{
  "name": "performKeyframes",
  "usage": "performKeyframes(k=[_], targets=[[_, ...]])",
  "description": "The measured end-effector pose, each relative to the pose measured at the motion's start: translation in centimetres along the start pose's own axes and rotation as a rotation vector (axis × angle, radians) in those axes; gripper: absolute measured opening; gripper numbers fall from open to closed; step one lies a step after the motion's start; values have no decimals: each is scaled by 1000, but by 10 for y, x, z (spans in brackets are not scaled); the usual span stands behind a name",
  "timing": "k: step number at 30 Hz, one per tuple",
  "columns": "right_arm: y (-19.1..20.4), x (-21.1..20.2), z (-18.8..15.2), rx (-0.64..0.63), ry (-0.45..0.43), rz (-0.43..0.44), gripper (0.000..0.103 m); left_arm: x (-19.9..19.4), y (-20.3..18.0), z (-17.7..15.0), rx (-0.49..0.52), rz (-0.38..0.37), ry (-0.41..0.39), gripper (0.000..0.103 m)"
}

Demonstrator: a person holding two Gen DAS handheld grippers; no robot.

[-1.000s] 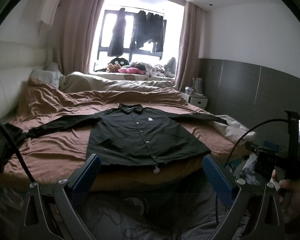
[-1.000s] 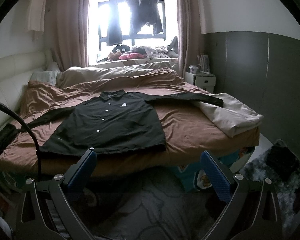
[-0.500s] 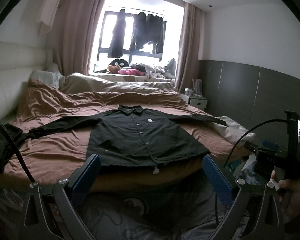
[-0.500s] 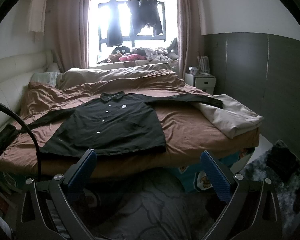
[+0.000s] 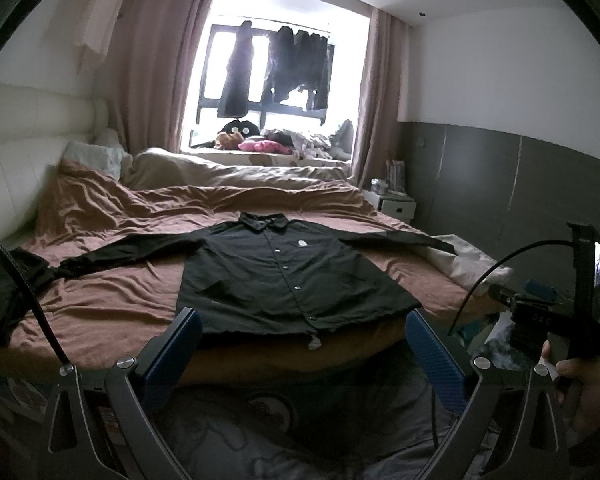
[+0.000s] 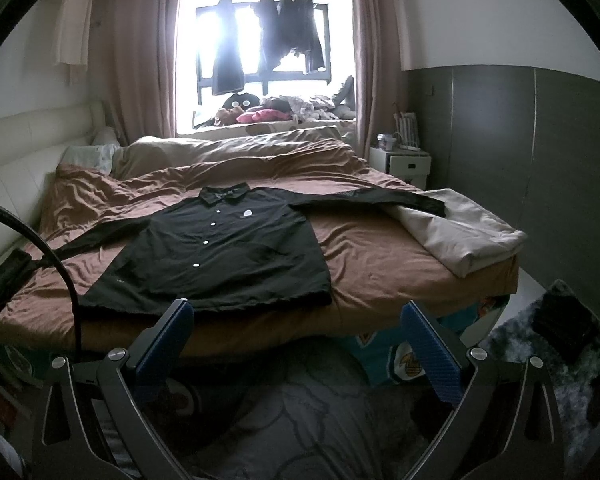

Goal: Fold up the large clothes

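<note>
A black button-up shirt (image 5: 288, 276) is spread flat on the bed (image 5: 112, 304), apparently unfolded; left tongs (image 5: 302, 344) and right tongs (image 6: 296, 334), both spread and empty, are held at 6 o'clock.

The shirt (image 5: 284, 276) is matt black cloth with small glossy pale buttons. The bed cover (image 5: 112, 296) is soft brown cloth, rumpled and faintly sheened. The headboard (image 6: 24, 148) looks like smooth padded leather, though the dim view leaves that unsure. Both grippers' fingers (image 5: 182, 344) (image 6: 428, 344) carry rough blue pads on matt grey metal frames. The curtains (image 6: 140, 52) are dull pinkish cloth.
</note>
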State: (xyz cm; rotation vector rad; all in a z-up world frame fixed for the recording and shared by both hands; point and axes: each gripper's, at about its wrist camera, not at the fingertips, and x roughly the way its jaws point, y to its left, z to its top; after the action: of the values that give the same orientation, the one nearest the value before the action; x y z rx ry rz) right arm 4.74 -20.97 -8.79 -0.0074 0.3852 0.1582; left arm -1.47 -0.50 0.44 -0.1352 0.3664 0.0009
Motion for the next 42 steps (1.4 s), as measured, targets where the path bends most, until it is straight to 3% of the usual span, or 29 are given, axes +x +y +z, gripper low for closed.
performKeyframes(k=[9, 19, 42], targets=[[1, 5, 0, 8, -3, -7, 103, 1, 9, -1, -8, 14, 3, 102], [14, 41, 9, -2, 30, 12, 103, 14, 33, 0, -49, 46, 4, 102], [67, 200, 63, -25, 131, 176, 103, 107, 152, 23, -184, 225, 113, 102]])
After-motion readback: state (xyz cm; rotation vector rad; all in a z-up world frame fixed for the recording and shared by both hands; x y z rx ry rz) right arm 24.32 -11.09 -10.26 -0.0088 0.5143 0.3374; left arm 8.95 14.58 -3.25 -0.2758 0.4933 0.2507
